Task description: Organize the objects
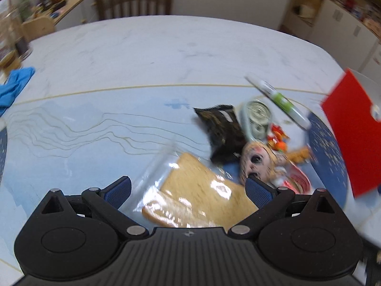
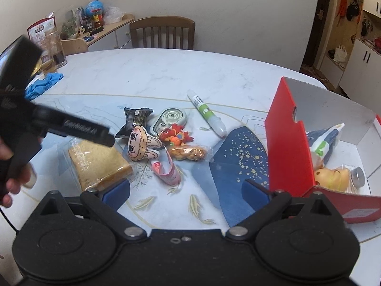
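A bagged slice of bread (image 1: 200, 190) (image 2: 97, 164) lies on the table mat. My left gripper (image 1: 188, 190) is open, its blue pads on either side of the bread, just above it. Beside it lie a black snack packet (image 1: 221, 131) (image 2: 135, 121), a plush doll head (image 1: 257, 164) (image 2: 140, 146), a correction tape (image 2: 170, 118), a red toy (image 2: 176, 134), a nut packet (image 2: 188, 153), a pink packet (image 2: 166, 171) and a green-and-white tube (image 2: 208, 113). My right gripper (image 2: 187, 194) is open and empty over the mat, left of the red box (image 2: 290, 140).
The red box holds a tube, a yellow toy (image 2: 331, 176) and a small jar (image 2: 358, 175). A blue glove (image 2: 44, 83) and a glass jar (image 2: 56, 48) sit at the table's far left. A wooden chair (image 2: 163, 33) stands behind the table. The left gripper's body (image 2: 35, 124) crosses the right wrist view.
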The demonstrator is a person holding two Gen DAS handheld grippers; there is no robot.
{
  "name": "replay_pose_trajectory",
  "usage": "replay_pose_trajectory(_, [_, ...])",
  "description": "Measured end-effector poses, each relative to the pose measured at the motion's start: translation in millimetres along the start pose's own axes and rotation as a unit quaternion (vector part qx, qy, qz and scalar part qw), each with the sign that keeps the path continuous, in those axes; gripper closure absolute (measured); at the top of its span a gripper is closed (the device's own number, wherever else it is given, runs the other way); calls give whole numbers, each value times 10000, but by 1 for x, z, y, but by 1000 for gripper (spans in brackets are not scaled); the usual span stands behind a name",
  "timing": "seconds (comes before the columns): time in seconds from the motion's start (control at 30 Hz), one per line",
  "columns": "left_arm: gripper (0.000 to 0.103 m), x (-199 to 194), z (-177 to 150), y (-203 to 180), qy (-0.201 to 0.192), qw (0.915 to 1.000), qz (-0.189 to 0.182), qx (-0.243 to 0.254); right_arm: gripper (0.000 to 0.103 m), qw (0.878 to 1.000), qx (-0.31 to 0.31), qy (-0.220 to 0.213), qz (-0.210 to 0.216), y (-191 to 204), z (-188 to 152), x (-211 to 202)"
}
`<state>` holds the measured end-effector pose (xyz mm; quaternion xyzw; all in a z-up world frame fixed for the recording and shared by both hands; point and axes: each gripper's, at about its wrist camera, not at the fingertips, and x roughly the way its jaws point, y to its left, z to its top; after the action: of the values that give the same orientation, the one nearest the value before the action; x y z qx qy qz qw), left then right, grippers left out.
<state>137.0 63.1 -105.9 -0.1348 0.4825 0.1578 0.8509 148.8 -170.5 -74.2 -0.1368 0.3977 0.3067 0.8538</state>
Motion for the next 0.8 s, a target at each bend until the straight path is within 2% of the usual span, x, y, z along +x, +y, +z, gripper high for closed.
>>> replay_pose_trajectory(0.17, [1,13,5,-11,-60,9991,405,56,3,10000,-41,60,65,-4,3,10])
replay_pose_trajectory(0.43, [1,23,-4,-23,-43,9961,727,498,8,9992,-244,242,182,1,7,36])
replay_pose_trajectory(0.6, [1,23,-13,-19,-19,9935,549,999,9,9979,-516,317,223,7,9,51])
replay_pose_trajectory(0.7, [1,22,-19,-14,11,9890,410,1422,9,9970,-633,358,271,11,11,59])
replay_pose_trajectory(0.8, [1,19,-23,-4,123,9880,258,1516,9,9961,-742,372,309,15,13,65])
